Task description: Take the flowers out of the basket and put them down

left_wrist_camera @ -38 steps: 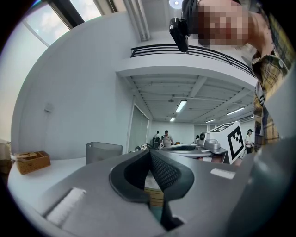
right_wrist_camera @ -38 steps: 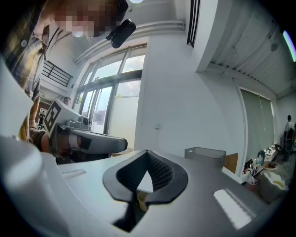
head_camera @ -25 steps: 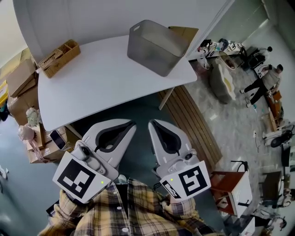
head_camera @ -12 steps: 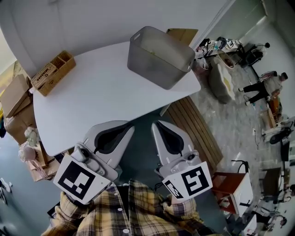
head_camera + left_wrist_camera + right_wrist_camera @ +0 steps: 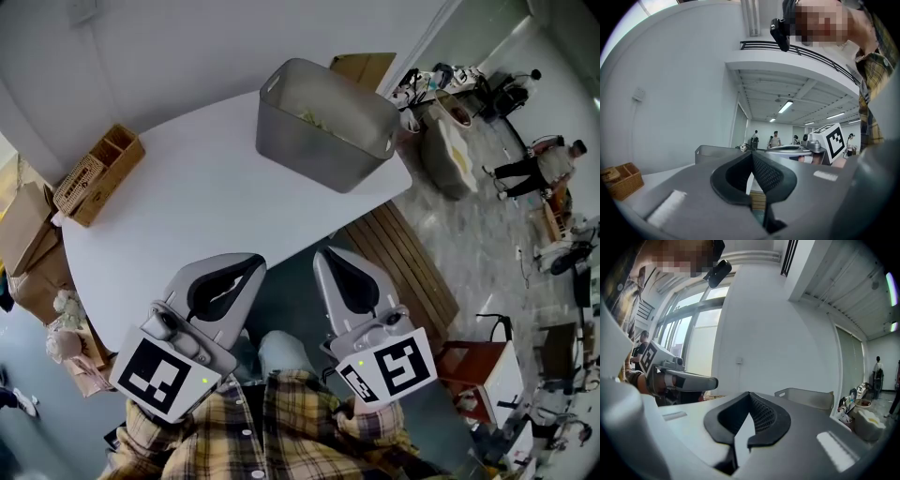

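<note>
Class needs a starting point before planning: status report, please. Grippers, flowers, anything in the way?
Left gripper, right gripper: both shut, empty, at near edge of table. Flowers barely showing inside grey basket, far side. Nothing in the way.

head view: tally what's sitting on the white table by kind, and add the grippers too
grey basket: 1
wicker box: 1
grippers: 2 (left gripper, right gripper, jaws together on both)
total: 4
</note>
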`<state>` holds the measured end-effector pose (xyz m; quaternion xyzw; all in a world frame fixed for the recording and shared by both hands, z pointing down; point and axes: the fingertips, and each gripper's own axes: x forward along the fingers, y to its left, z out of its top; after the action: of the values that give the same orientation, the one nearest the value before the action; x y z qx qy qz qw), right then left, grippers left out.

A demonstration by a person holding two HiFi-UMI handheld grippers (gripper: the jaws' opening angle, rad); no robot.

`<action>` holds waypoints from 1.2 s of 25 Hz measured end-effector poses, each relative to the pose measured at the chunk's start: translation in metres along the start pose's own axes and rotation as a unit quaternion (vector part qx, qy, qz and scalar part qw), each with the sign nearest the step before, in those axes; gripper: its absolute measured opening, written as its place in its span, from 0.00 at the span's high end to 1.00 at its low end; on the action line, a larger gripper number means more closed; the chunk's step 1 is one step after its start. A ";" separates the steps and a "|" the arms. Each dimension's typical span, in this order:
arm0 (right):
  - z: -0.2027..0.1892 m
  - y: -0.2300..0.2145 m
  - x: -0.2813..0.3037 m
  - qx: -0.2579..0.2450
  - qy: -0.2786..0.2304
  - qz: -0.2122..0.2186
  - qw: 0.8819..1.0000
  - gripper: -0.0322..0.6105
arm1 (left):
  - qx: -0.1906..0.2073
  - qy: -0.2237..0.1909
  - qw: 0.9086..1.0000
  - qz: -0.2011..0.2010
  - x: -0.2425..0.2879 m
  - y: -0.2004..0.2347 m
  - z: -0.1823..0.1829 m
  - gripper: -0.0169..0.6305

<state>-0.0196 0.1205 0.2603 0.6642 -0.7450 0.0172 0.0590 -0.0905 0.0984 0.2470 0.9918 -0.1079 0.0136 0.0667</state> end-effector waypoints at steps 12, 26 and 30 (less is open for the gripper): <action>-0.006 -0.078 0.047 0.004 0.010 -0.001 1.000 0.94 | -0.003 0.004 1.000 0.011 0.074 0.044 0.002 0.95; 0.009 -0.206 0.149 -0.009 0.007 0.058 0.998 0.94 | -0.008 -0.004 0.996 0.090 0.195 0.125 0.020 0.95; 0.014 -0.239 0.166 -0.015 0.007 0.080 0.997 0.94 | -0.006 -0.012 0.993 0.119 0.224 0.140 0.028 0.95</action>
<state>0.1977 -0.0730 0.2525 0.6011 -0.7957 0.0159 0.0725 0.0987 -0.0885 0.2466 0.9716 -0.2263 0.0089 0.0688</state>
